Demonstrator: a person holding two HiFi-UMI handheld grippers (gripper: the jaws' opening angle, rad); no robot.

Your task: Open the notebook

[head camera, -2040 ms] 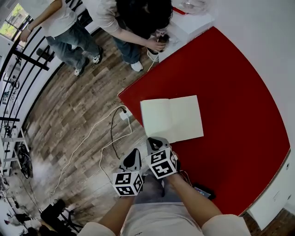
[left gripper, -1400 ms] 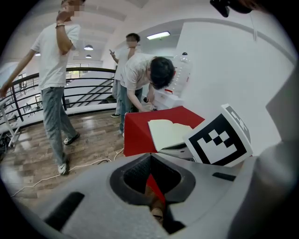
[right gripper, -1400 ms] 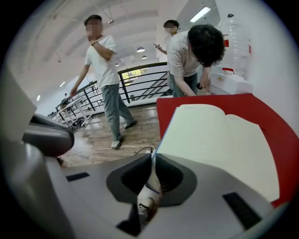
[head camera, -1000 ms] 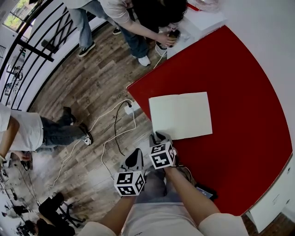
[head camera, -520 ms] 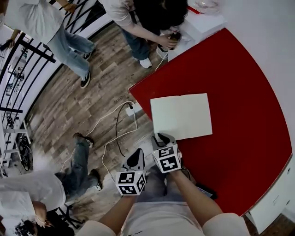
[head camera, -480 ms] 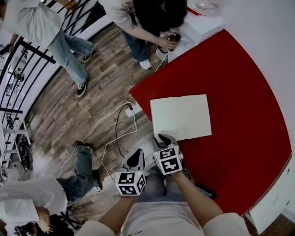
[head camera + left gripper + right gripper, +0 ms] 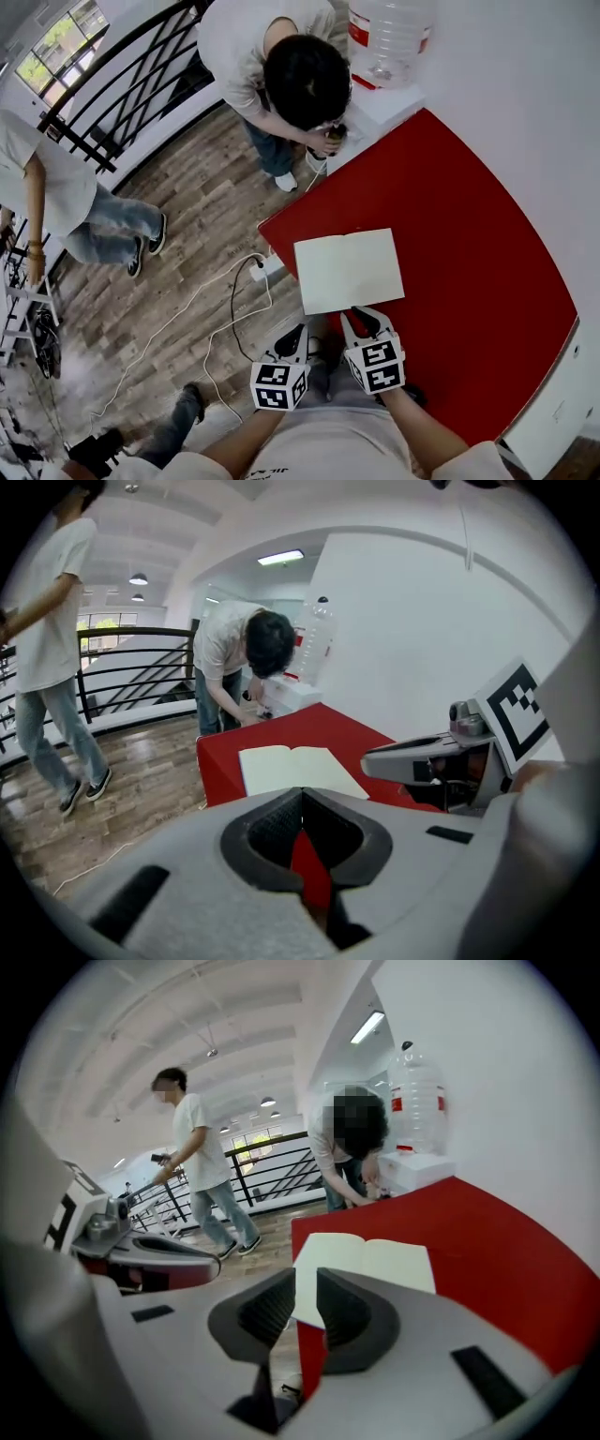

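The notebook (image 7: 349,270) lies open and flat on the red table (image 7: 469,234), two cream blank pages up. It also shows in the left gripper view (image 7: 300,769) and the right gripper view (image 7: 370,1260). My right gripper (image 7: 361,321) hangs just short of the notebook's near edge, clear of it. Its jaws (image 7: 306,1279) stand apart and are closing with nothing between them. My left gripper (image 7: 294,336) is off the table's near left edge, above the floor. Its pads (image 7: 302,794) meet at the tips and hold nothing.
A person (image 7: 291,75) bends over the table's far corner, beside a white stand with a big water bottle (image 7: 389,33). Another person (image 7: 56,187) stands by the black railing at the left. White cables and a plug block (image 7: 267,267) lie on the wooden floor.
Both grippers have come up and back toward me, away from the notebook's near edge. The right jaws show a gap now. The notebook stays open and still.
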